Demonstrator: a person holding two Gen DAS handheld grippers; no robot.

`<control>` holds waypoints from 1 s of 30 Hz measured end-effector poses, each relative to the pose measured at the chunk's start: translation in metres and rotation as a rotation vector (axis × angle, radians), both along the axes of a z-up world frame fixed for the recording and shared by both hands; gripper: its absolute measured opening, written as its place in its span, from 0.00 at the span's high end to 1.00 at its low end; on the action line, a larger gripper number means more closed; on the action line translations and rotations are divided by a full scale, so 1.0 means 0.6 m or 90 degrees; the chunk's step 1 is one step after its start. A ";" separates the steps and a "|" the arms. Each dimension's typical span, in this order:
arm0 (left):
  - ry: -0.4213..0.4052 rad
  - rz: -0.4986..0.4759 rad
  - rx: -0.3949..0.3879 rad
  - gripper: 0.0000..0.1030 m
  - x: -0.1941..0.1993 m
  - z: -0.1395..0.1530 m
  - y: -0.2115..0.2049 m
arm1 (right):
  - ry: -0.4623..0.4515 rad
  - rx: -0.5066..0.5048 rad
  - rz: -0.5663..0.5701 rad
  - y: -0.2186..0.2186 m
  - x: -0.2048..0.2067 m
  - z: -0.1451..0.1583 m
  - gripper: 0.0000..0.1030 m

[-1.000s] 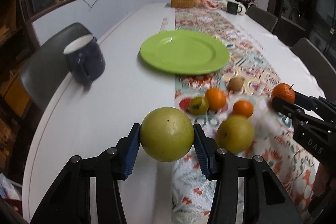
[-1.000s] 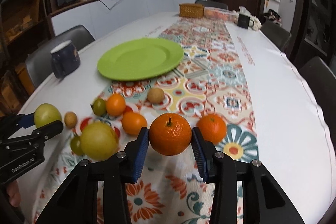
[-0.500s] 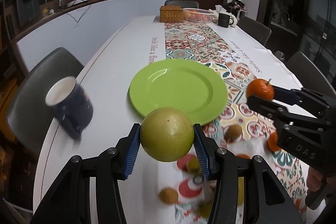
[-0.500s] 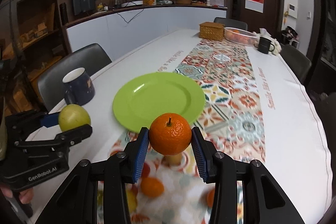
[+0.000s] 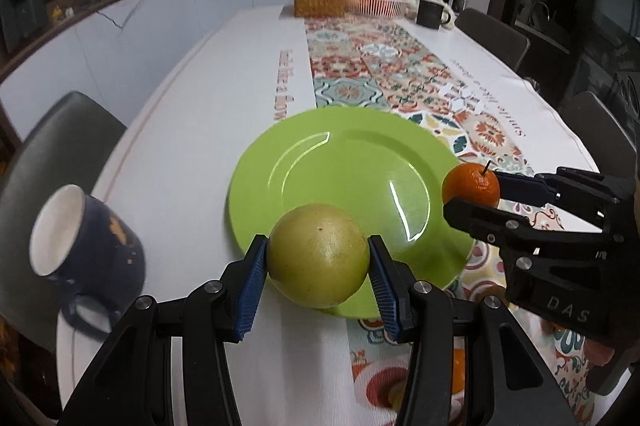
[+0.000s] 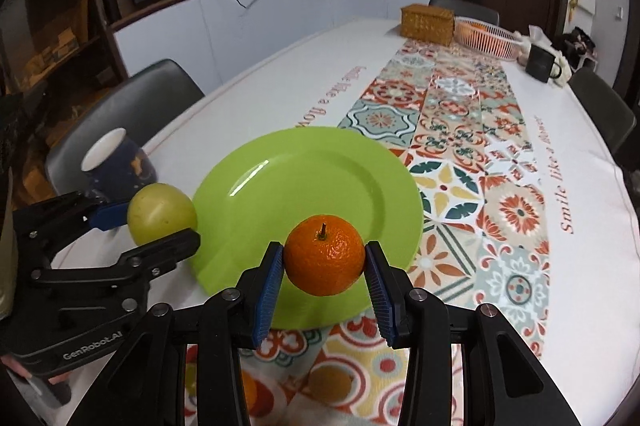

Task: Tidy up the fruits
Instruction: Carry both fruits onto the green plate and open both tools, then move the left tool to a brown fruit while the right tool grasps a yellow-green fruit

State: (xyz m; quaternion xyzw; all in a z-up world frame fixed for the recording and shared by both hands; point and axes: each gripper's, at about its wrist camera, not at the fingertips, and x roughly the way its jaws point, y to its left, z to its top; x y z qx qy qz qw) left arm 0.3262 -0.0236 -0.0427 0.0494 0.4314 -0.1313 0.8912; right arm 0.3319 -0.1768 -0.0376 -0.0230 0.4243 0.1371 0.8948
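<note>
A round yellow-green fruit [image 5: 318, 260] is sitting low in the left-wrist frame's centre. A stemmed orange mandarin [image 6: 324, 260] is overlapping the empty green plate [image 6: 304, 186] at centre frame.

Quick count from where I'm at: one round bright-green plate [image 6: 320, 182], and everything else I'll place off that. Two fruits up in the air, one yellow-green apple-like ball [image 5: 318, 260] over its near left rim, one orange tangerine with a little stem [image 6: 324, 260] over its near right rim. One dark navy ceramic mug [image 5: 86, 242] left of the plate. Far beyond it: one woven wicker box [image 6: 427, 19], one pink wire basket [image 6: 486, 36], one black mug [image 6: 540, 64]. Some blurry fruit nearer than the plate, can't count those.
</note>
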 end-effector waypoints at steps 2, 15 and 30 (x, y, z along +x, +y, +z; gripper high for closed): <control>0.017 -0.002 -0.006 0.53 0.010 -0.011 -0.001 | 0.018 0.004 -0.002 0.001 0.011 -0.013 0.59; 0.003 0.005 0.016 0.36 0.001 -0.006 -0.003 | 0.027 -0.001 -0.018 -0.008 0.016 -0.028 0.50; -0.113 0.051 0.013 0.17 -0.152 0.099 0.014 | -0.106 -0.006 -0.042 -0.043 -0.137 0.082 0.35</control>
